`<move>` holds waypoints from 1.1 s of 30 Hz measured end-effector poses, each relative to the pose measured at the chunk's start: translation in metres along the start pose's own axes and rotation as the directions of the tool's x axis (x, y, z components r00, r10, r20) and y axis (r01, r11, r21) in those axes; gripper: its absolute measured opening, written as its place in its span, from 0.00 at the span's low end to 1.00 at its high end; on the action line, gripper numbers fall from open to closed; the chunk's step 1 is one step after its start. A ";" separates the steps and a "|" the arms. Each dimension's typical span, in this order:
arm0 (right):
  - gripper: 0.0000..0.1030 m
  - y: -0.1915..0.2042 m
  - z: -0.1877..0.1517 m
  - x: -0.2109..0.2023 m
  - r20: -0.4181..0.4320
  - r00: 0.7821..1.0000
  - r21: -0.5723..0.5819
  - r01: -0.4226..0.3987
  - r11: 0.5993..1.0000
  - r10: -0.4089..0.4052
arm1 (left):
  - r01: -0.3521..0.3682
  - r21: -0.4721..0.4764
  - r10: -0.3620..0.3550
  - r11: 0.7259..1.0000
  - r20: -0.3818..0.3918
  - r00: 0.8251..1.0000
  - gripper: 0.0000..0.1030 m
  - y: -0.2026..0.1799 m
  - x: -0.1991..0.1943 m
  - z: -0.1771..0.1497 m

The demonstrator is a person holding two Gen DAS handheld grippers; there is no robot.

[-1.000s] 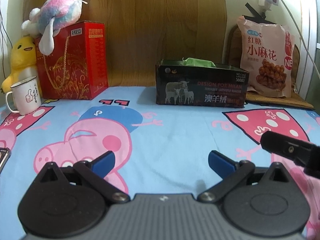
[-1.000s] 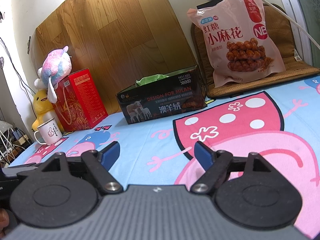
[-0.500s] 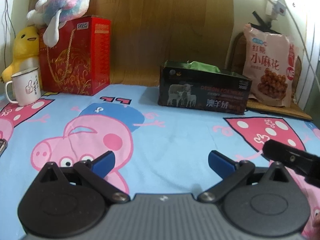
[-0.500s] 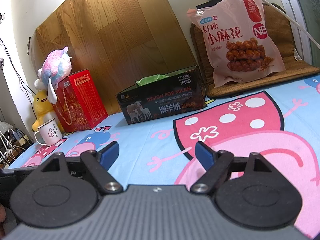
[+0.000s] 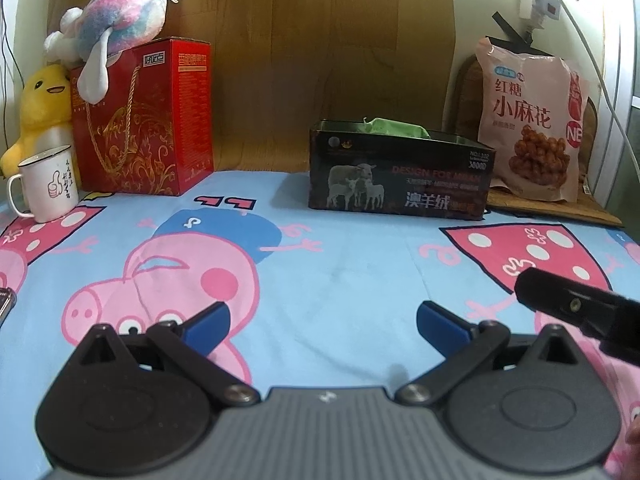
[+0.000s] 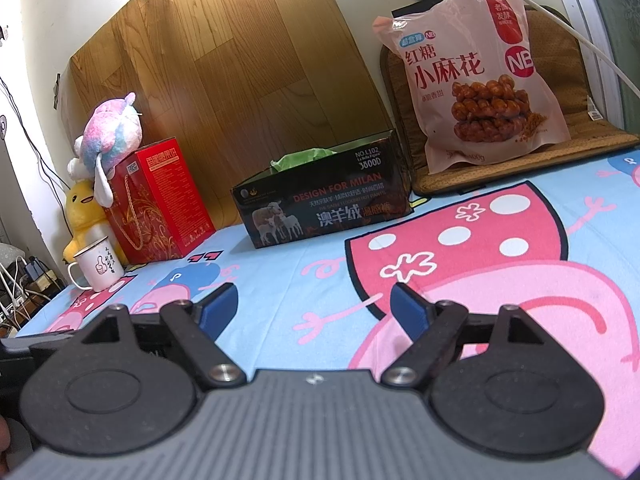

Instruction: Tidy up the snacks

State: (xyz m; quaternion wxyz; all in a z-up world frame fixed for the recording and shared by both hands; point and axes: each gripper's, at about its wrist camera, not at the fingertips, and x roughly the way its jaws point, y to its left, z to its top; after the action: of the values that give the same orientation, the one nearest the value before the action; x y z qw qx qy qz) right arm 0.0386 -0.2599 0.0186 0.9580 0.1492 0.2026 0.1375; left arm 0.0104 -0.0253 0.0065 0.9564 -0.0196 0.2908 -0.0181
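A pink snack bag printed with fried dough twists leans upright against the back wall at the far right, on a brown mat; it also shows in the right wrist view. A dark open box with sheep printed on it stands left of the bag, with a green packet inside; the box also shows in the right wrist view. My left gripper is open and empty over the cartoon sheet. My right gripper is open and empty, well short of the box and bag.
A red gift box with a pastel plush on top stands at the back left. A yellow duck plush and a white mug sit beside it. A wooden board lines the back wall.
The left wrist view has drawn back and tilted up a little, so the box and bag look slightly farther. The right gripper has barely moved. Both stay open.
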 end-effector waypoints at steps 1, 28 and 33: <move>0.83 0.000 0.000 0.000 0.000 1.000 0.000 0.000 1.000 0.000 | 0.005 0.001 -0.005 1.000 -0.001 1.000 1.00 0.000 0.000 0.000; 0.83 0.001 -0.001 0.000 0.002 1.000 0.006 0.005 1.000 -0.005 | 0.076 0.088 -0.081 0.993 0.063 0.995 1.00 -0.008 -0.009 -0.003; 0.83 0.000 0.000 0.000 0.002 1.000 0.007 0.005 1.000 -0.005 | 0.057 0.059 -0.059 0.997 0.037 0.998 1.00 -0.004 -0.005 -0.001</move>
State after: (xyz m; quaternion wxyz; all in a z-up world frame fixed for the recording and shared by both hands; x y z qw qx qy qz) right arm 0.0386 -0.2597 0.0186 0.9581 0.1520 0.2024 0.1341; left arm 0.0057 -0.0290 0.0083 0.9611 -0.0005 0.2709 -0.0540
